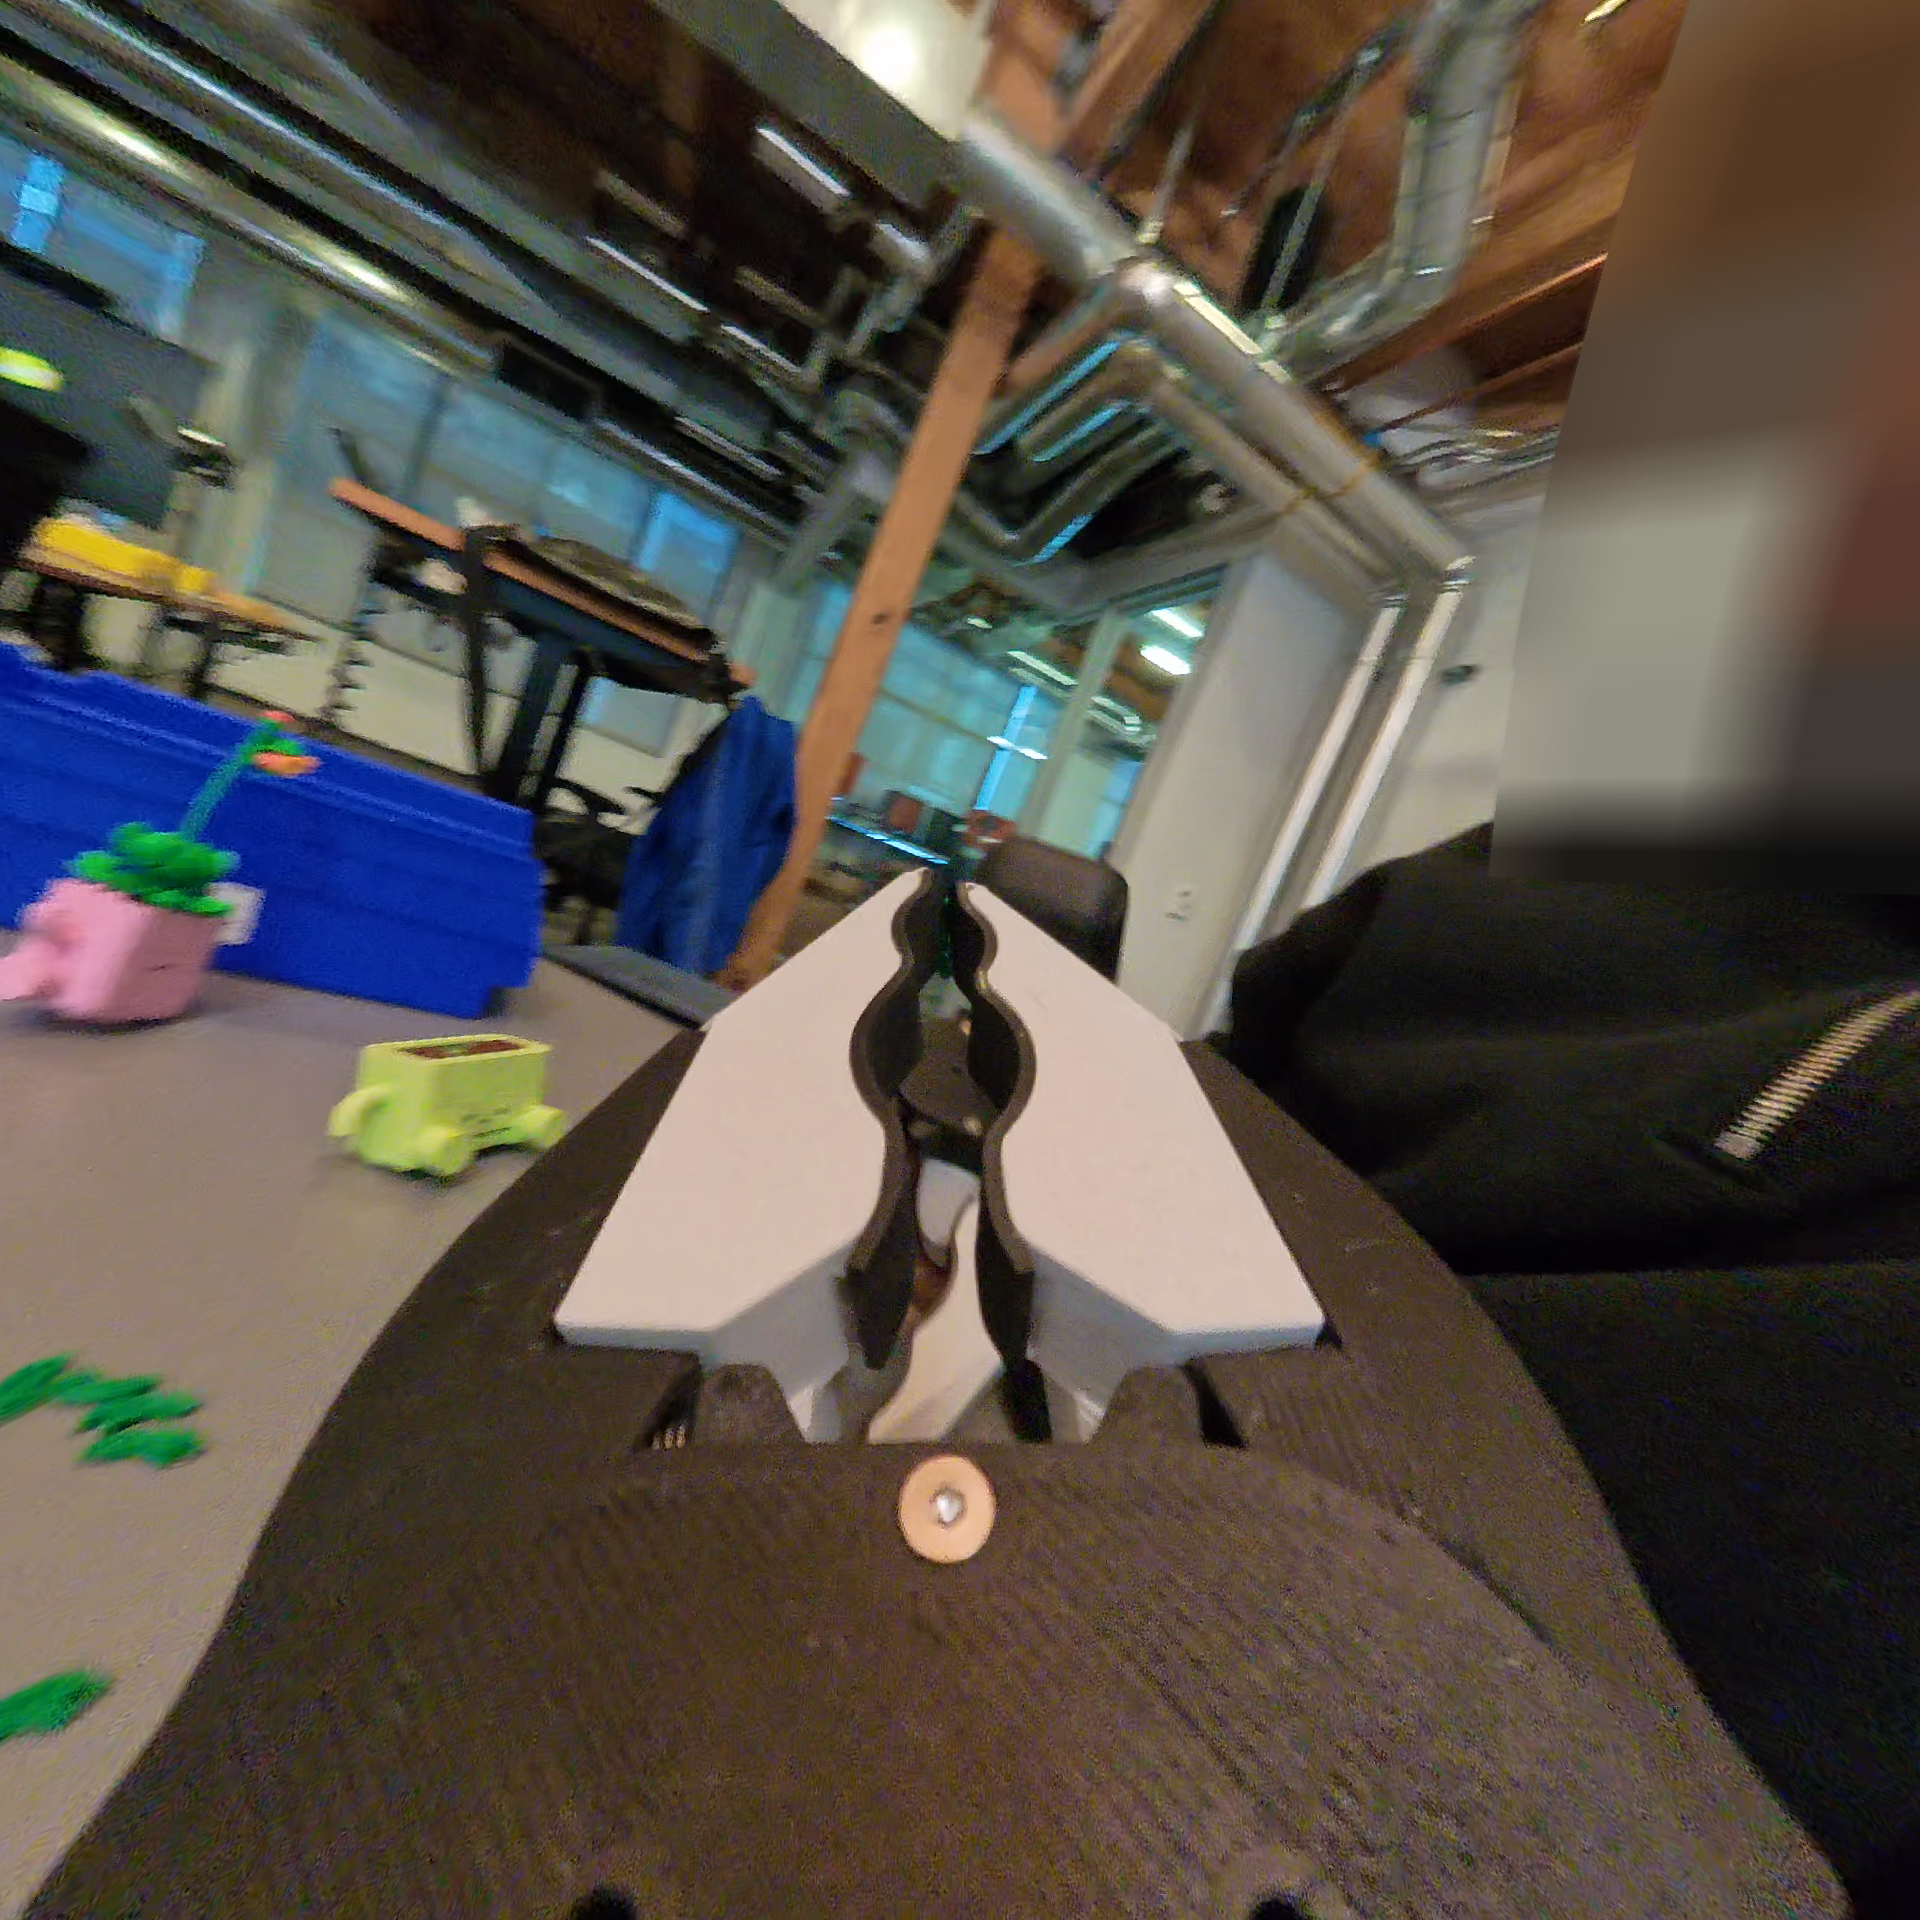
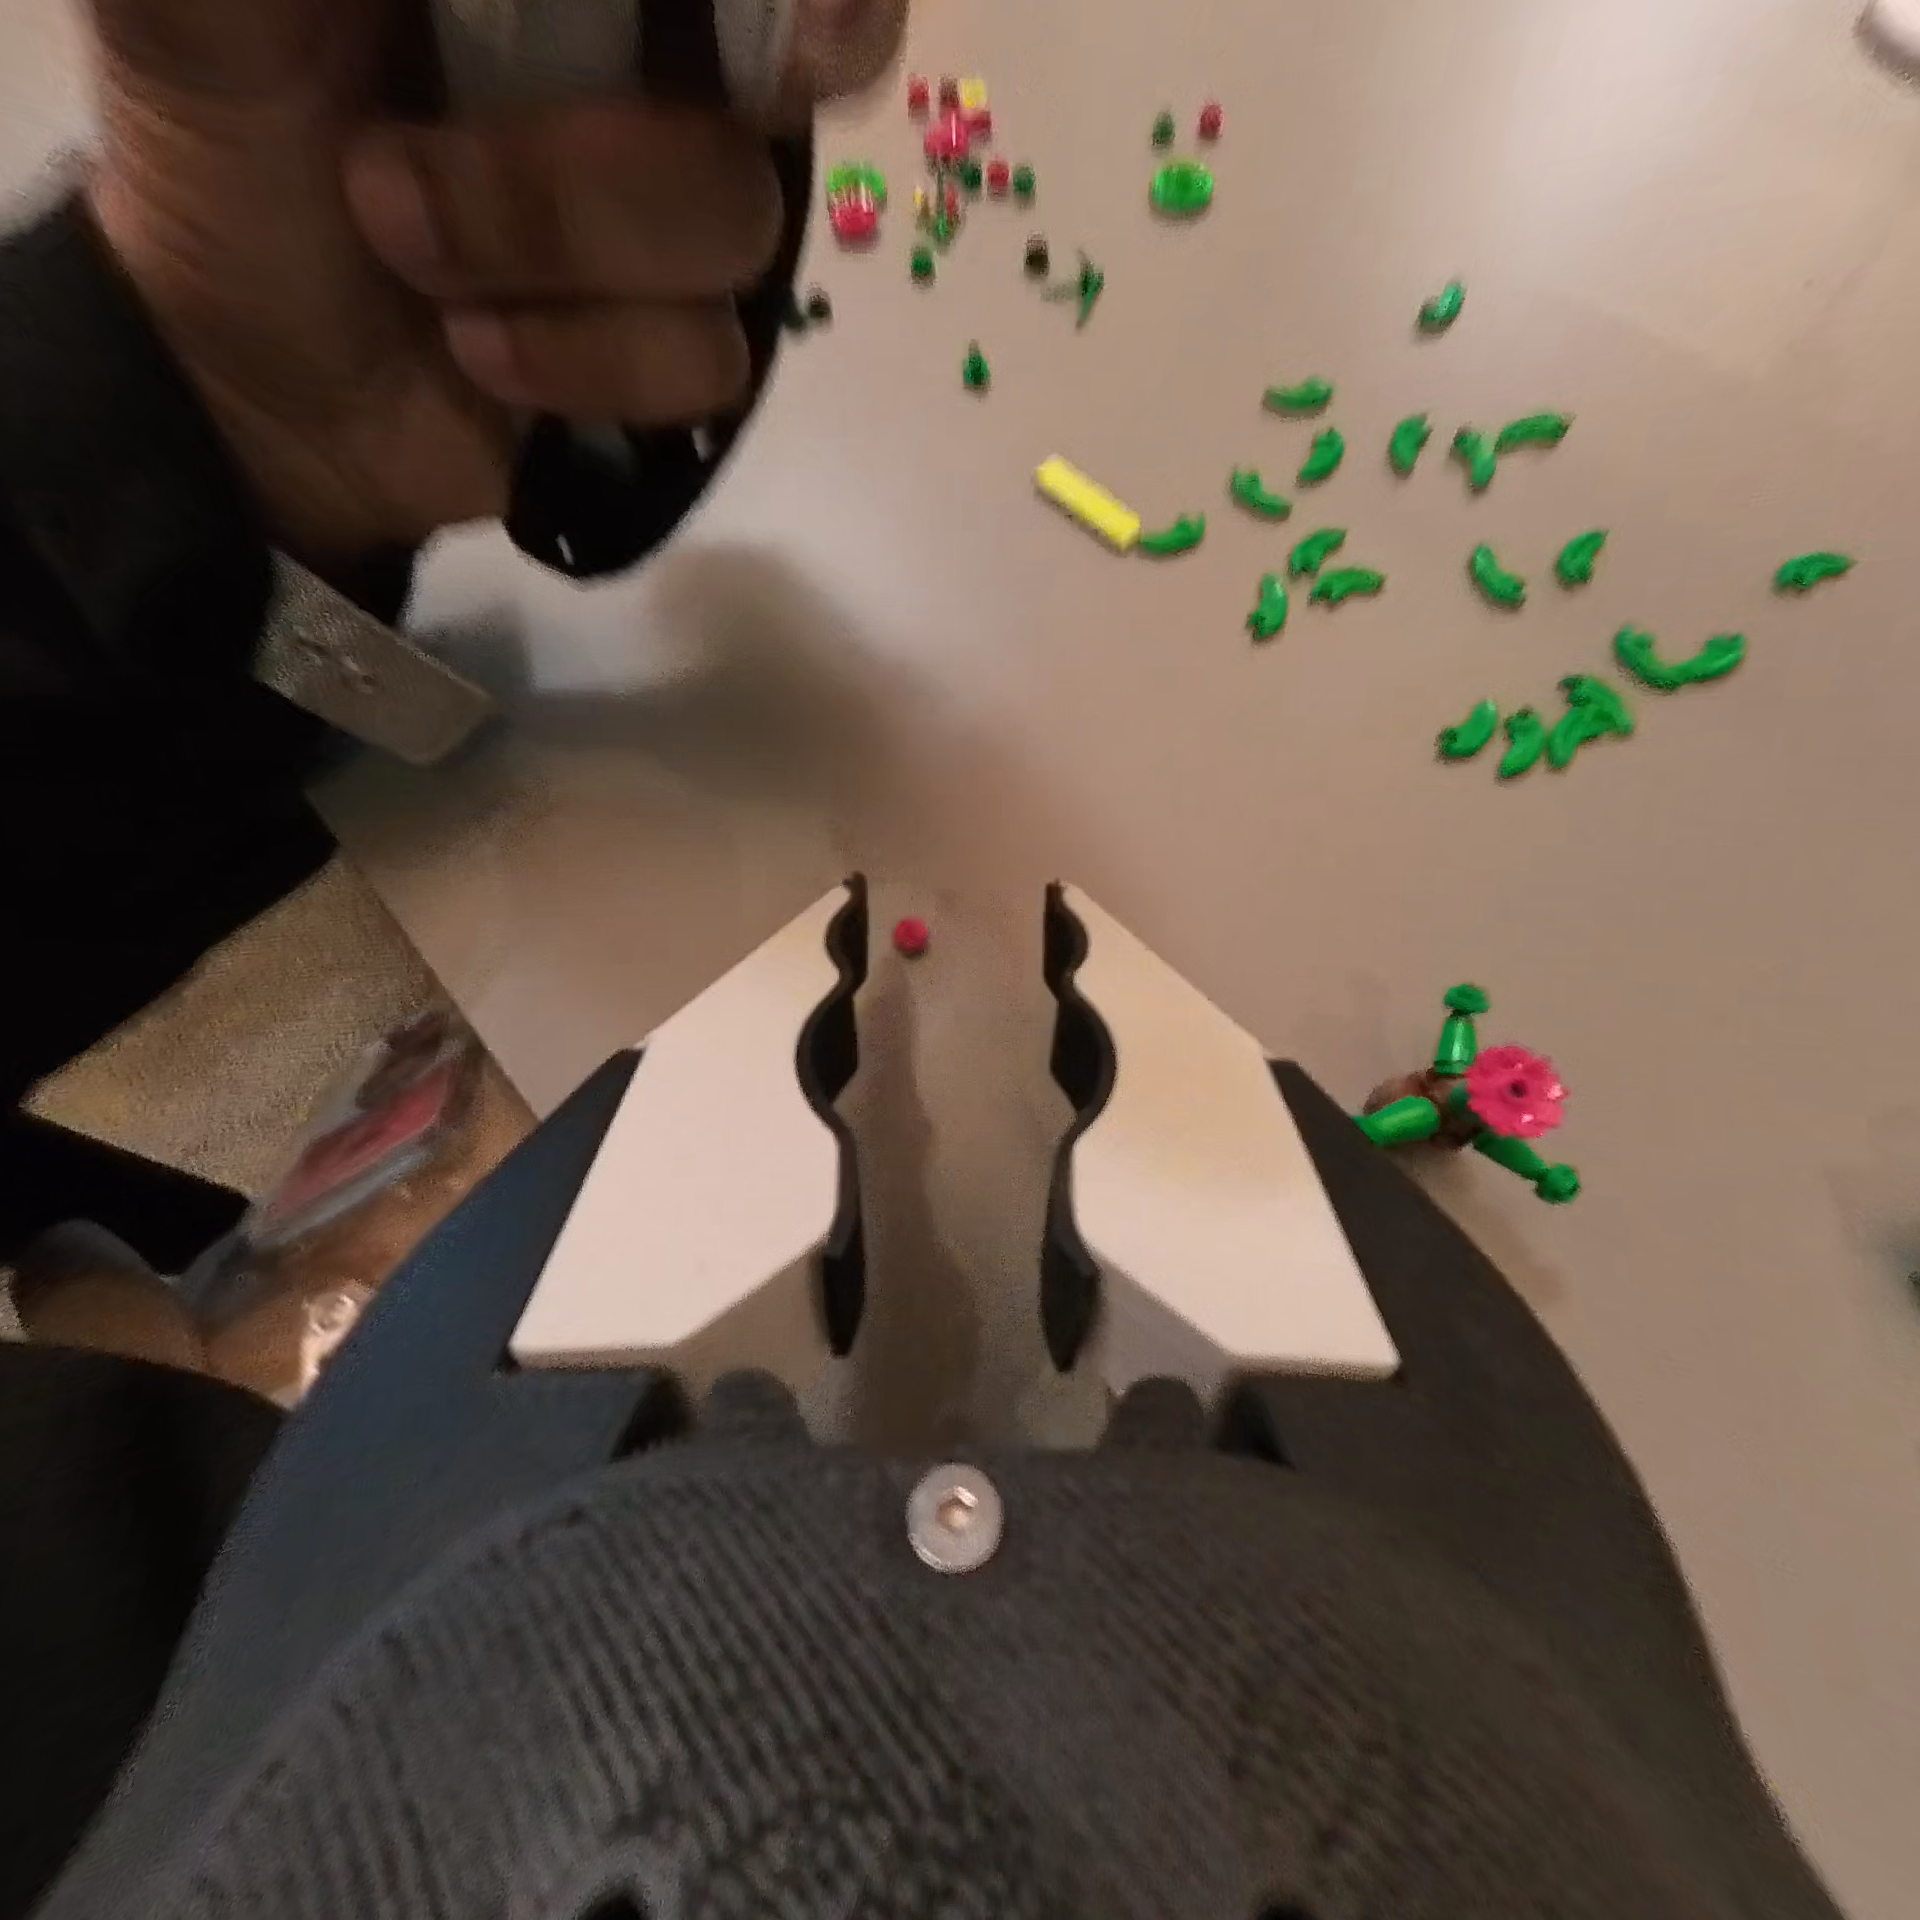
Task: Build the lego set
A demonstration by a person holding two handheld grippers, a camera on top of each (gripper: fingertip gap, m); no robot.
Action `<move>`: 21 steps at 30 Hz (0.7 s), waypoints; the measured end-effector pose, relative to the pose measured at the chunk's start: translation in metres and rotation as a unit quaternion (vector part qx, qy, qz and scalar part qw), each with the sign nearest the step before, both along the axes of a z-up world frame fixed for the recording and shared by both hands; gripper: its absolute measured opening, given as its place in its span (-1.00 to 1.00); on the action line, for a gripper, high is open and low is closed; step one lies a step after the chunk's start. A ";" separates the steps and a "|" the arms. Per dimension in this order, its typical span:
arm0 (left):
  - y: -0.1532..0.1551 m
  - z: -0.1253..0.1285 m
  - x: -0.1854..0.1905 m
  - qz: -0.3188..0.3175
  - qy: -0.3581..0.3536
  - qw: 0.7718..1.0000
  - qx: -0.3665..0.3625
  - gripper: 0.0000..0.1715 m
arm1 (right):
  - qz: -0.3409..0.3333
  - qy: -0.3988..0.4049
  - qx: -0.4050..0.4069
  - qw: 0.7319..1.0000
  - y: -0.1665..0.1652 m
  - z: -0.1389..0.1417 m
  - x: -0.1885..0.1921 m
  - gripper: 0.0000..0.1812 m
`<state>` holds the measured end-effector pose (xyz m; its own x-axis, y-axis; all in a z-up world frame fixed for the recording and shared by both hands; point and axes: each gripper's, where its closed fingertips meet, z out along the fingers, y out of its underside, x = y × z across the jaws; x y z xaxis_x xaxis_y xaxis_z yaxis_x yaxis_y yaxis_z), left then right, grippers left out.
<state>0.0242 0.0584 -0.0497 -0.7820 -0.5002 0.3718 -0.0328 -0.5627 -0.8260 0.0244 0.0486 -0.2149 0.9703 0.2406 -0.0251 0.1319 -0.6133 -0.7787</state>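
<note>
My left gripper (image 1: pixel 943 896) is raised off the table and points at the room; its jaws are shut on a thin dark green lego piece (image 1: pixel 947 928) at the tips. My right gripper (image 2: pixel 956 902) is open and points down at the table. A small red round piece (image 2: pixel 911 935) lies on the table between its fingertips, close to the left finger (image 2: pixel 821 997). A partly built flower (image 2: pixel 1496 1096) with a pink bloom and green stems lies just right of the right gripper. The left gripper and the hand that holds it (image 2: pixel 623 488) show blurred at the upper left.
Several green leaf pieces (image 2: pixel 1507 582), a yellow brick (image 2: pixel 1086 504) and small red and green parts (image 2: pixel 956 156) lie scattered on the table. A pink pot with a plant (image 1: pixel 125 935), a lime-green pot (image 1: pixel 447 1101) and a blue bin (image 1: pixel 343 862) stand at the left. A black jacket (image 1: pixel 1610 1091) is at the right. The left gripper's tips are roughly 15 centimetres from the right gripper's. The partly built flower (image 2: pixel 1496 1096) lies around 8 centimetres away from my right fingertips.
</note>
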 end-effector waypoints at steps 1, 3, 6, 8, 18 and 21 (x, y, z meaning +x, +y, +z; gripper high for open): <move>-0.006 0.004 -0.006 -0.029 -0.011 0.999 -0.007 -1.00 | 0.001 0.013 0.027 1.000 0.002 0.017 -0.003 -0.61; -0.013 0.017 -0.021 -0.082 -0.052 0.995 -0.036 -1.00 | 0.007 0.076 0.106 0.991 0.002 0.066 -0.010 -0.58; -0.023 0.029 -0.034 -0.130 -0.094 0.985 -0.059 -1.00 | 0.028 0.227 0.209 0.951 -0.011 0.143 -0.011 -0.61; -0.033 0.028 -0.032 -0.143 -0.092 0.984 -0.050 -1.00 | 0.040 0.313 0.224 0.922 -0.019 0.170 -0.007 -0.63; -0.049 0.025 -0.018 -0.137 -0.082 0.986 -0.041 -1.00 | 0.110 0.542 0.175 0.815 -0.024 0.179 -0.015 -1.00; -0.046 0.023 -0.016 -0.122 -0.075 0.989 -0.035 -1.00 | 0.111 0.540 0.177 0.816 -0.021 0.177 -0.014 -1.00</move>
<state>0.0087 0.0127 -0.0266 -0.9251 -0.2665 0.2703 -0.0557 -0.6091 -0.7911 0.0101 0.0279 -0.0378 0.3604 0.5856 -0.7261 -0.6701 -0.3790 -0.6382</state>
